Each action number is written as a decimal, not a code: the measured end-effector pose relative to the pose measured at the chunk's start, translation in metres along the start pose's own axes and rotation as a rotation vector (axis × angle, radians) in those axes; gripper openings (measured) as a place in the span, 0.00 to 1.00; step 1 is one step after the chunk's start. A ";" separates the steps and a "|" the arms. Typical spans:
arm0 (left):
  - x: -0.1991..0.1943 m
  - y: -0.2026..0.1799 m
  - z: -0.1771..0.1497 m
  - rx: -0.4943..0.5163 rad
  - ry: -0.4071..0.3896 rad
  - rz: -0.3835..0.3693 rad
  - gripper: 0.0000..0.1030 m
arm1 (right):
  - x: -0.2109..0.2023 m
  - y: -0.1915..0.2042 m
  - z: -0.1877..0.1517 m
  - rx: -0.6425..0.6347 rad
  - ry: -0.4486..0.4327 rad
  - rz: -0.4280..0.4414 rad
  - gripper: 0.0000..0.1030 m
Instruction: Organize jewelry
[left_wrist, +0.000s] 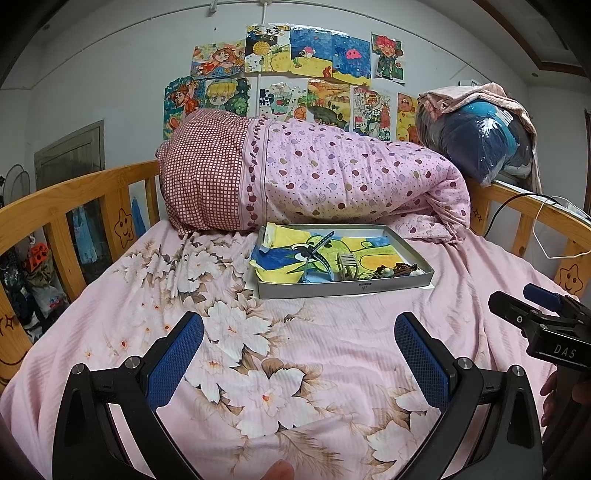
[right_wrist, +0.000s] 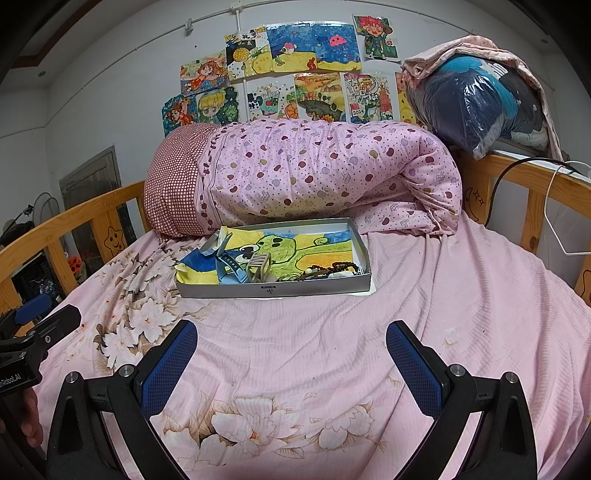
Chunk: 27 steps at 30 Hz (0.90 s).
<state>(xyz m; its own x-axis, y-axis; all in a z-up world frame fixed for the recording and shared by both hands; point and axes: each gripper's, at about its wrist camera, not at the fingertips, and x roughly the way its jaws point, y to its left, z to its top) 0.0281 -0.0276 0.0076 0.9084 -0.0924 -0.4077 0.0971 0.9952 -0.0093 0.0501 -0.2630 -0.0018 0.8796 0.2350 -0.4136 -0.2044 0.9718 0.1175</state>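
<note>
A shallow grey box (left_wrist: 347, 288) (right_wrist: 273, 290) lies on the pink bedsheet, lined with a bright drawing. Inside it I see a blue watch strap (left_wrist: 320, 251) (right_wrist: 231, 264), a beige hair claw (left_wrist: 349, 264) (right_wrist: 258, 267) and a dark bead bracelet (left_wrist: 400, 268) (right_wrist: 341, 267) near its front right corner. My left gripper (left_wrist: 299, 354) hovers open above the sheet, well short of the box, nothing between its blue pads. My right gripper (right_wrist: 291, 354) is likewise open and empty in front of the box. Each gripper shows at the edge of the other's view.
A rolled pink quilt (left_wrist: 332, 177) (right_wrist: 314, 173) lies right behind the box. Wooden bed rails (left_wrist: 74, 199) (right_wrist: 535, 184) close in both sides. A bagged blue bundle (left_wrist: 476, 140) sits on the right rail, with cables (left_wrist: 517, 206) nearby. Flat sheet stretches between grippers and box.
</note>
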 end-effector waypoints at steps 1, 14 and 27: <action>0.000 0.000 0.000 0.000 0.001 0.000 0.98 | 0.000 0.000 0.000 0.000 0.001 0.000 1.00; 0.000 -0.002 -0.003 -0.018 0.007 -0.013 0.98 | 0.000 0.000 0.001 0.000 0.000 0.000 1.00; -0.002 0.002 -0.002 -0.021 -0.001 0.017 0.98 | 0.000 0.000 0.001 -0.001 0.002 0.000 1.00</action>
